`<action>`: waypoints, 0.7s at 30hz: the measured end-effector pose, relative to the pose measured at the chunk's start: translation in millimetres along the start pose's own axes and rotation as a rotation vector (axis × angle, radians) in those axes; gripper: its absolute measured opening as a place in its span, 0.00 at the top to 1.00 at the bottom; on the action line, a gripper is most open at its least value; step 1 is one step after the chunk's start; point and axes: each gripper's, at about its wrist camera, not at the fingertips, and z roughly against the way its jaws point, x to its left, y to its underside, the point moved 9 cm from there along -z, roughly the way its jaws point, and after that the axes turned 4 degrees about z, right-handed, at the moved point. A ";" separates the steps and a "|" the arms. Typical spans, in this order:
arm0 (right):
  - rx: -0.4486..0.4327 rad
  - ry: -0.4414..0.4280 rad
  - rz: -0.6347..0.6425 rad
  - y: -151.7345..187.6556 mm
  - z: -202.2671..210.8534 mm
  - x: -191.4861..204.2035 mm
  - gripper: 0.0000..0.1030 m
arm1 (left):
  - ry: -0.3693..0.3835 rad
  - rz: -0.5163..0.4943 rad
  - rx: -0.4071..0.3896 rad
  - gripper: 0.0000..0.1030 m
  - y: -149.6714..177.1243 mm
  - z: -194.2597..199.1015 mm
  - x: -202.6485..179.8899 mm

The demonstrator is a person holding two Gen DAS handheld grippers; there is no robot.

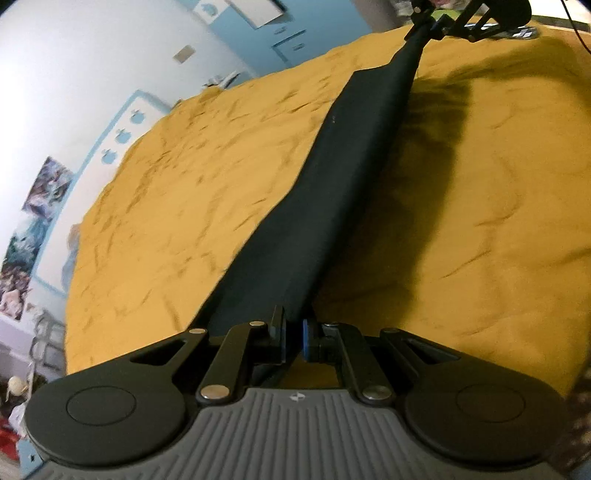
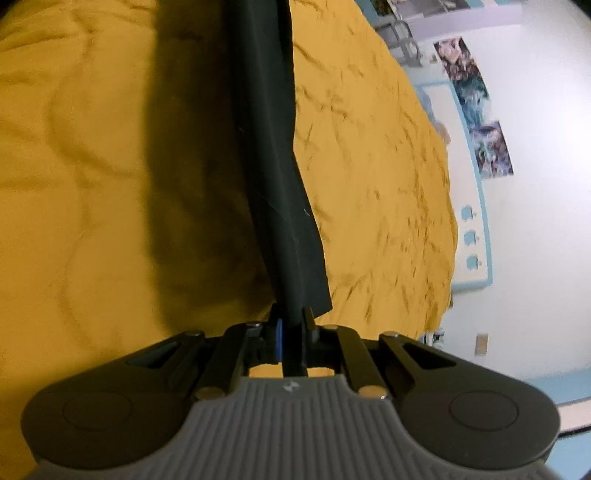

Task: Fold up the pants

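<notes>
Black pants [image 1: 325,206] stretched taut in a long narrow band above the yellow bedspread [image 1: 177,192], long axis running straight from left tool [image 1: 294,341] to right tool [image 1: 430,27]. Both tools clenched on opposite ends of the cloth; right tool [image 2: 291,338] likewise seen pinching it.

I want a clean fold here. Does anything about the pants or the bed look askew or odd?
Nothing stands out. The dark pants hang taut in a narrow band between the left gripper and right gripper, both shut on the cloth, above the wrinkled yellow bedspread.
</notes>
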 end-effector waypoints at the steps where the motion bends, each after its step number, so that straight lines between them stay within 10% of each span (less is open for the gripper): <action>1: 0.012 -0.009 -0.008 6.1 5.0 4.8 0.97 | 0.014 0.000 0.002 0.93 -2.0 1.0 -6.7; 21: 0.092 -0.140 -0.008 9.3 -0.6 64.4 0.84 | 0.184 0.164 0.137 0.83 26.4 -20.3 -32.1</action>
